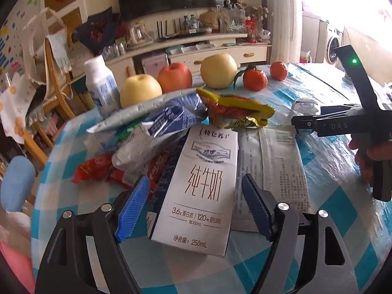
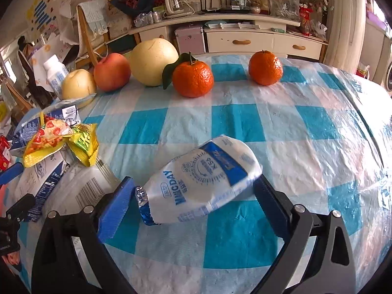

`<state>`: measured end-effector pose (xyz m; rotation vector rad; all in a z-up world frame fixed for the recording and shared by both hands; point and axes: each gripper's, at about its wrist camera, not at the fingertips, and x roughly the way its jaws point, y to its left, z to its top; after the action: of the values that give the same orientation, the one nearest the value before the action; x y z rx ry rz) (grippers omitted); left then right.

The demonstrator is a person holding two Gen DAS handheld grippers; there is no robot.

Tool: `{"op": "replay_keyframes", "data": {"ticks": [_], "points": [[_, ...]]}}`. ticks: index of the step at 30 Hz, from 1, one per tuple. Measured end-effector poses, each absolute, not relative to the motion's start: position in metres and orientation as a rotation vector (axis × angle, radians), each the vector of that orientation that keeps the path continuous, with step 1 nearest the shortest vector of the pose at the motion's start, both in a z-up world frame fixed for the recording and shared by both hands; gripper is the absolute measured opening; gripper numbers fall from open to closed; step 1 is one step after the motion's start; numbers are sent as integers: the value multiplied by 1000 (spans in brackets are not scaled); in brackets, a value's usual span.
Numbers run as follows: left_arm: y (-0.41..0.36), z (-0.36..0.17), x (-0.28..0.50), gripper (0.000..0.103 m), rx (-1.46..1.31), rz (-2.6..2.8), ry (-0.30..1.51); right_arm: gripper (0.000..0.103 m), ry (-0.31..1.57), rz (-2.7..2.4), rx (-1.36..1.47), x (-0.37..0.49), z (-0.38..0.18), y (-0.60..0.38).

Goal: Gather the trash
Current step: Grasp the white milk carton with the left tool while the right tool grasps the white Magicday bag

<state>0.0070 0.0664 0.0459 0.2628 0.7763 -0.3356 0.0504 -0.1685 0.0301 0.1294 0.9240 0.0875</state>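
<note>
Both point steeply down at the surface (image 2: 245, 112). The left gripper (image 1: 193, 203) gapes astride the milk carton (image 1: 198, 191), pads apart from it; the right gripper (image 2: 196, 196) clamps the crushed milk bottle (image 2: 203, 176).

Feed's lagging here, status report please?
Left gripper open astride milk carton. Right gripper shut on white bottle. Wrapper pile beside carton.

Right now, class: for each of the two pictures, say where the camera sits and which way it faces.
Left wrist: sits behind the left gripper, looking down over a milk carton between its fingers; the right gripper and a hand show.
Right wrist: sits behind the right gripper, facing a yoghurt bottle between its fingers.
Both share the yellow wrapper and the red apple.
</note>
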Motion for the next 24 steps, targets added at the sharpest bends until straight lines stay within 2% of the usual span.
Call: {"op": "replay_keyframes", "data": {"ticks": [17, 19, 20, 21, 24], "points": [[59, 31, 8, 70, 168, -294, 863, 97, 919, -34, 149, 54, 27, -177], [61, 31, 6, 70, 155, -291, 868, 85, 911, -40, 163, 54, 27, -180], [61, 31, 3, 70, 148, -290, 870, 74, 905, -58, 155, 54, 28, -182], [61, 31, 2, 69, 143, -290, 872, 68, 903, -66, 145, 53, 29, -182], [65, 33, -1, 69, 116, -295, 879, 62, 900, -66, 146, 52, 29, -187]]}}
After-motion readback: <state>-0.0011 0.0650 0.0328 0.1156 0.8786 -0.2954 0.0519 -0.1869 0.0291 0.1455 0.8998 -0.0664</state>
